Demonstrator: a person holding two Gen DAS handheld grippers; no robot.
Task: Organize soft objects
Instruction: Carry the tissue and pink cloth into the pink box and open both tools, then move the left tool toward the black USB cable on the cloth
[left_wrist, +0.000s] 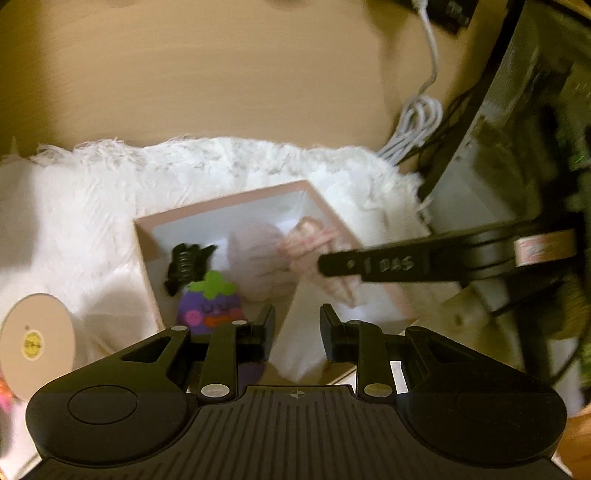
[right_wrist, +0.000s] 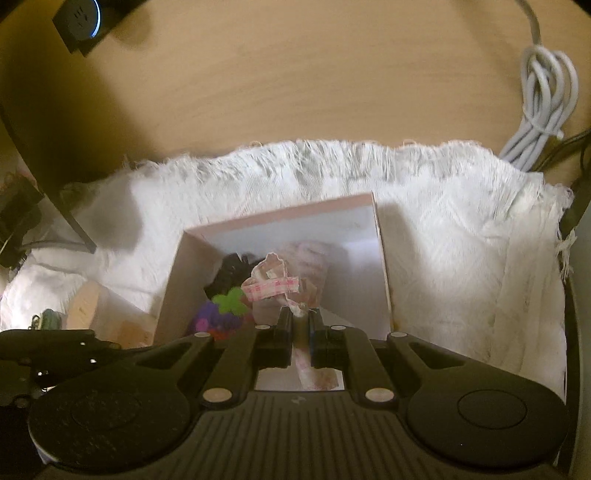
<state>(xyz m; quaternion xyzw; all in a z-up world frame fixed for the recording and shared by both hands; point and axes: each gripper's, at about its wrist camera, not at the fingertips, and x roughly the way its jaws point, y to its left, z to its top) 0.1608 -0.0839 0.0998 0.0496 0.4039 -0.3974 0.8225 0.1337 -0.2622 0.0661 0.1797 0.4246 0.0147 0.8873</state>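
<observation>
The right gripper clenches a pink checked cloth over the pink box; the left gripper hangs released at the box's six o'clock.

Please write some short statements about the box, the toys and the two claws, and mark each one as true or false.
1. The right claw is shut on the pink checkered cloth. True.
2. The left claw holds the eggplant plush. False: its jaws stand apart with nothing between them.
3. The eggplant plush lies inside the pink box. True.
4. The box stands on bare wood. False: it stands on a white fluffy rug.
5. A black hair clip lies in the box beside the plush. True.
</observation>
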